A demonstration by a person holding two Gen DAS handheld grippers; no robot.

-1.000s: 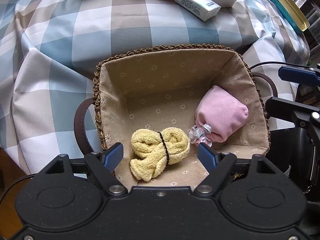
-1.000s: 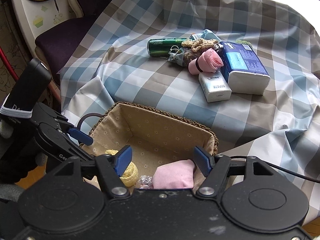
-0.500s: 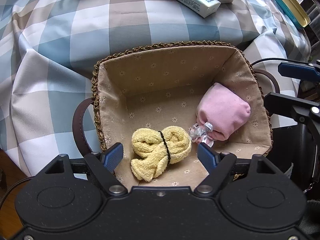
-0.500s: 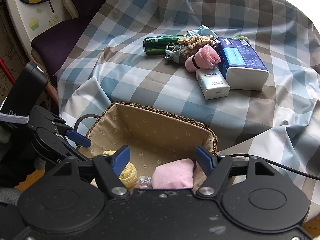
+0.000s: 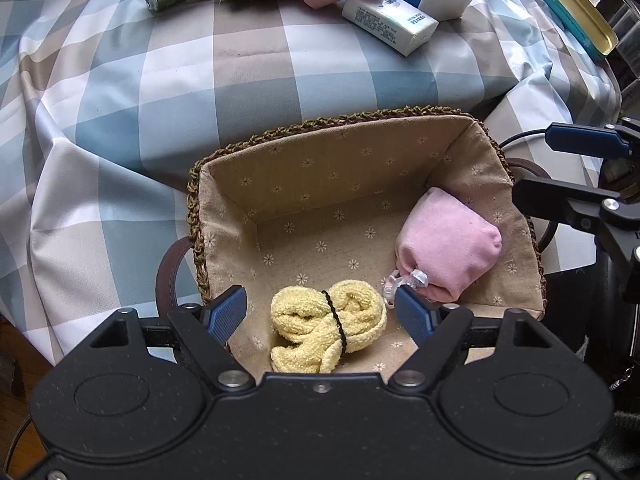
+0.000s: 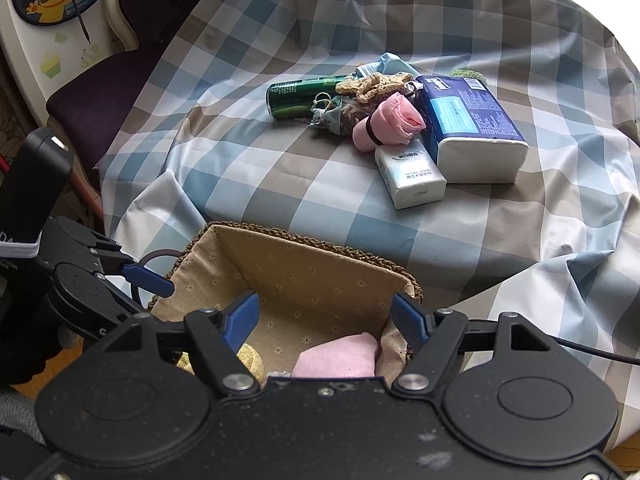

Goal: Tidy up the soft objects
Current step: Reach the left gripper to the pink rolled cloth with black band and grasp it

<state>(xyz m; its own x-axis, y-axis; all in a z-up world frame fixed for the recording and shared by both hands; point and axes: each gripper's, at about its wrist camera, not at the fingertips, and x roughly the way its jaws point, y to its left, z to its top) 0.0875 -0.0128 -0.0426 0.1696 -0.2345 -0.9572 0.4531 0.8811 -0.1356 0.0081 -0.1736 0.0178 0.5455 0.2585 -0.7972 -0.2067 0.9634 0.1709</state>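
A woven basket (image 5: 320,120) with a beige flowered lining sits at the near table edge; it also shows in the right wrist view (image 6: 304,236). In it lie a yellow towel bundle (image 5: 326,330) tied with a black band and a pink pouch (image 5: 448,246). My left gripper (image 5: 320,314) is open and empty, above the yellow bundle. My right gripper (image 6: 326,322) is open and empty, over the basket's near side. On the far table lie a pink rolled cloth (image 6: 386,122), a blue patterned pouch (image 6: 336,114) and a tan crocheted piece (image 6: 374,82).
A green can (image 6: 300,96), a small white tissue pack (image 6: 410,178) and a large blue tissue pack (image 6: 472,128) lie beside the soft things. A checked cloth (image 6: 280,184) covers the table. A purple chair (image 6: 104,96) stands at left. A teal tray (image 5: 560,4) is at far right.
Both grippers have drawn back and risen slightly from the basket, so more of the table shows. Both stay open. Nothing in the basket has moved.
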